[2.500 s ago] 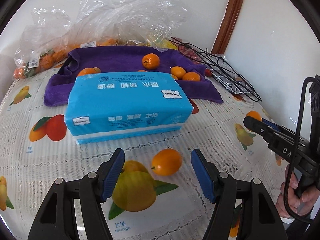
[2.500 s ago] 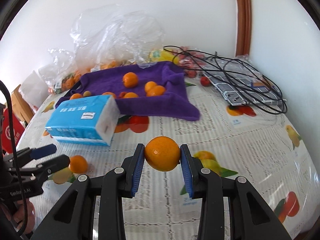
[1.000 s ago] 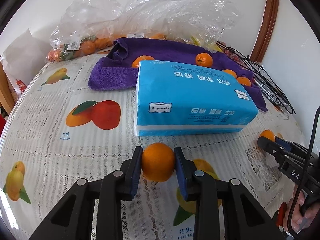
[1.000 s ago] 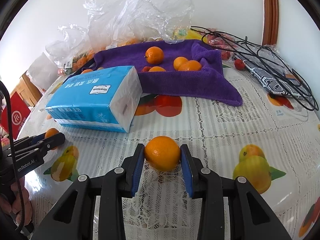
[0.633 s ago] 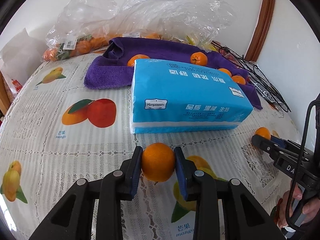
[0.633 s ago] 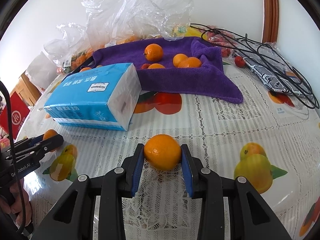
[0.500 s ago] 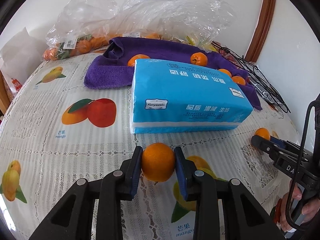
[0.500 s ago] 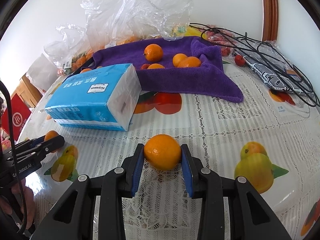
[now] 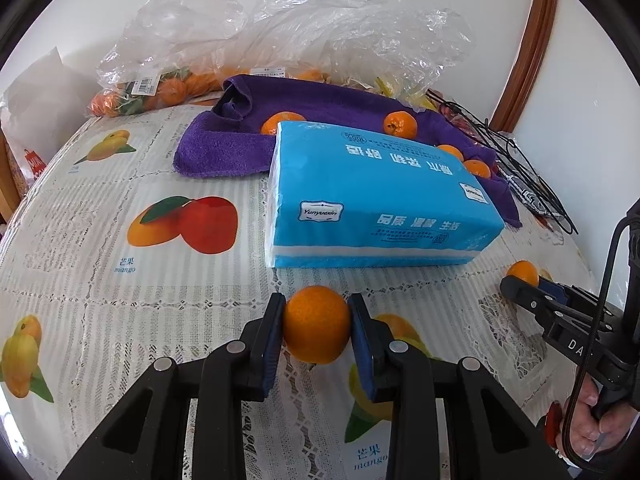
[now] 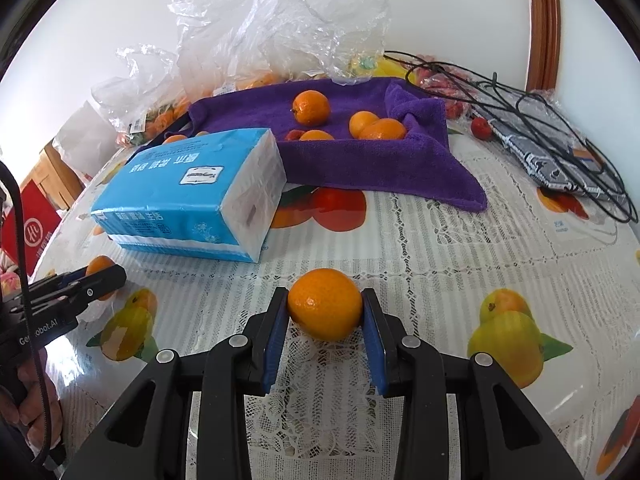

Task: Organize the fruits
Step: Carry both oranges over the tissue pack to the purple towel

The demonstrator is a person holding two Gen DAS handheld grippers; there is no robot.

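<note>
My left gripper (image 9: 317, 330) is shut on an orange mandarin (image 9: 317, 323) just above the fruit-print tablecloth, in front of a blue tissue pack (image 9: 376, 196). My right gripper (image 10: 325, 312) is shut on a second mandarin (image 10: 325, 303). Each gripper shows in the other's view, the right gripper (image 9: 520, 284) at the right edge and the left gripper (image 10: 102, 274) at the left edge. Behind the pack lies a purple towel (image 10: 360, 160) with several mandarins (image 10: 311, 107) on it.
Clear plastic bags (image 9: 280, 32) with more fruit stand at the back against the wall. Black cables and a grey pouch (image 10: 548, 160) lie at the right, beside a small red fruit (image 10: 480, 128). A hand (image 9: 592, 420) holds the right gripper's handle.
Since the earliest frames the left gripper has closed on the mandarin that lay between its open jaws. Over the last second both grippers have kept still with their fruit.
</note>
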